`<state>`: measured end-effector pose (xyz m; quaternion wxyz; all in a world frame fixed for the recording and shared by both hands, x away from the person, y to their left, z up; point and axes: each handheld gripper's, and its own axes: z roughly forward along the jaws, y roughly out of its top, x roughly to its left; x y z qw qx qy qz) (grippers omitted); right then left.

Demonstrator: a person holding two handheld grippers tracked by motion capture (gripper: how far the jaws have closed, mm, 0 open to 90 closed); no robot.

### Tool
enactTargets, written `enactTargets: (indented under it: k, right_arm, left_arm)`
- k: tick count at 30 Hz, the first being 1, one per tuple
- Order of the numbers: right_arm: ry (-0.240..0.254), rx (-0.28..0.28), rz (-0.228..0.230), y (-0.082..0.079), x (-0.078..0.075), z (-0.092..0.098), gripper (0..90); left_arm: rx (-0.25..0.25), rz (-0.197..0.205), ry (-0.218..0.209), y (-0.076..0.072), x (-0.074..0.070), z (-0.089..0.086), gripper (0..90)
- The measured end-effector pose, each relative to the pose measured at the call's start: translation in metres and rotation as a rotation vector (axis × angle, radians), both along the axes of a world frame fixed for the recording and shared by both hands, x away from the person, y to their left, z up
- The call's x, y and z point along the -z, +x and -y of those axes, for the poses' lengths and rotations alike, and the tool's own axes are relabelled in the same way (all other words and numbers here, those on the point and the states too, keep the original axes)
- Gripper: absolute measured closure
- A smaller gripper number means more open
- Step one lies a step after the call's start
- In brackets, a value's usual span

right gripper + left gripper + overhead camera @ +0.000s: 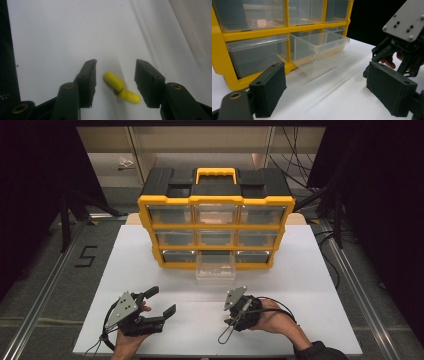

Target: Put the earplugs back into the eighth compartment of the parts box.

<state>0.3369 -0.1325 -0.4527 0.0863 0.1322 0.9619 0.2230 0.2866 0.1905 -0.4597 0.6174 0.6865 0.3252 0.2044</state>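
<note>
Closing in on a small yellow capsule-shaped plastic piece (121, 88) lying on the white table top (150, 270), the right gripper (115, 75) has its two black jaws set either side of it, roughly half open. There's a clear gap on both sides, so the pads aren't pressing yet; nothing is gripped. The piece looks like two short yellow cylinders joined at a bend, lying flat, w/ the right-hand pad (147, 82) closer to it than the other.

The left gripper (150, 307) sits by the near left part of the table, jaws wide, holding nothing, pointed toward the yellow-framed organiser w/ clear plastic drawers (216, 230). The bottom-middle clear drawer (215, 267) is pulled out and sits well proud of the frame, just ahead of the right gripper in the high view.

Step in hand, as I read it: the pick-up of the yellow piece, prob. to go into the open drawer. Next move calls for centring the jaws a bit, finishing the squeeze across the piece's body w/o knocking it sideways, then lifting straight up and carrying fwd over the drawer's rim before letting go.
</note>
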Motion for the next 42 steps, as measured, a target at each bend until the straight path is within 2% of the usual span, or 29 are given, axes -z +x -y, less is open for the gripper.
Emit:
enactTargets:
  k: [2, 9, 14, 16, 21, 24, 25, 26, 27, 28, 29, 30, 42]
  right_arm:
    - [-0.024, 0.003, -0.019, 0.002, 0.003, -0.002, 58.0]
    - [-0.062, -0.004, -0.035, 0.006, 0.011, -0.003, 66.4]
    - [-0.056, -0.011, -0.054, 0.008, 0.012, -0.003, 72.2]
    - [-0.057, -0.011, -0.062, 0.008, 0.012, -0.002, 79.3]
    - [-0.055, -0.012, -0.033, 0.009, 0.012, -0.001, 82.9]
    - [-0.015, -0.001, -0.021, 0.010, 0.006, 0.002, 83.6]
    - [-0.015, -0.001, -0.021, 0.010, 0.006, 0.002, 83.6]
    - [0.009, 0.009, -0.014, 0.010, 0.001, 0.003, 83.6]
    - [0.009, 0.009, -0.014, 0.010, 0.001, 0.003, 83.6]
    - [0.035, 0.011, 0.001, 0.011, -0.004, 0.005, 83.7]
    - [0.035, 0.011, 0.001, 0.011, -0.004, 0.005, 83.7]
    - [0.055, 0.014, 0.014, 0.011, -0.007, 0.006, 83.8]
    - [0.123, 0.044, 0.058, 0.012, -0.021, 0.011, 83.8]
  left_arm:
    - [0.001, 0.000, 0.000, 0.000, 0.000, 0.000, 15.7]
    - [0.001, -0.002, 0.001, 0.000, 0.000, 0.000, 15.7]
    - [0.000, -0.003, 0.003, 0.001, 0.000, 0.000, 15.7]
    - [-0.002, -0.005, 0.004, 0.001, 0.000, 0.000, 15.7]
    - [-0.002, -0.004, 0.005, 0.001, 0.000, 0.000, 15.7]
    - [-0.003, -0.004, 0.004, 0.001, 0.000, 0.000, 15.7]
    - [-0.004, -0.005, 0.005, 0.001, 0.000, 0.000, 15.7]
    - [-0.004, -0.004, 0.005, 0.001, 0.000, 0.000, 15.8]
    - [-0.004, -0.004, 0.005, 0.001, 0.000, 0.000, 15.8]
    - [-0.005, -0.004, 0.005, 0.001, 0.000, 0.000, 15.8]
    - [-0.005, -0.004, 0.005, 0.001, 0.000, 0.000, 15.8]
    - [-0.006, -0.003, 0.005, 0.001, 0.000, 0.000, 15.8]
    - [-0.007, -0.001, 0.006, 0.001, 0.000, 0.000, 15.8]
